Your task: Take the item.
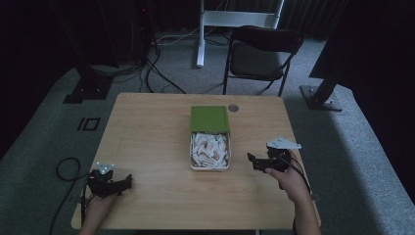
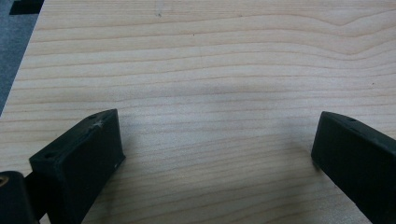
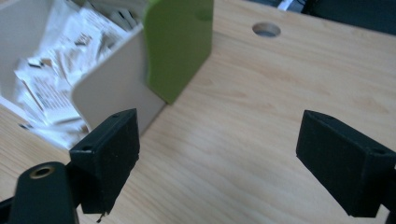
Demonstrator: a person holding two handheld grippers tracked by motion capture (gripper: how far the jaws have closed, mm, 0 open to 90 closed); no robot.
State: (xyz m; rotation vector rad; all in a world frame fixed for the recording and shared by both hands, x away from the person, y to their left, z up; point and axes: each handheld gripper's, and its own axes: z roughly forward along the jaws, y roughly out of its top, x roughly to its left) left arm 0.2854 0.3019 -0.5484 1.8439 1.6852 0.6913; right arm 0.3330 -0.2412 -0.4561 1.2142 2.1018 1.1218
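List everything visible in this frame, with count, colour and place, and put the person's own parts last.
table: one, light wood, centre
box: one, white, open, table middle
lid: one, green, at the box's far end
paper packets: many, white, inside the box
hole: one, round, table top near far edge
folding chair: one, black, beyond the table
floor cables: several, black, far left
left gripper: black, open, near left edge
right gripper: black, open, right of the box
hands: two, at the near edge
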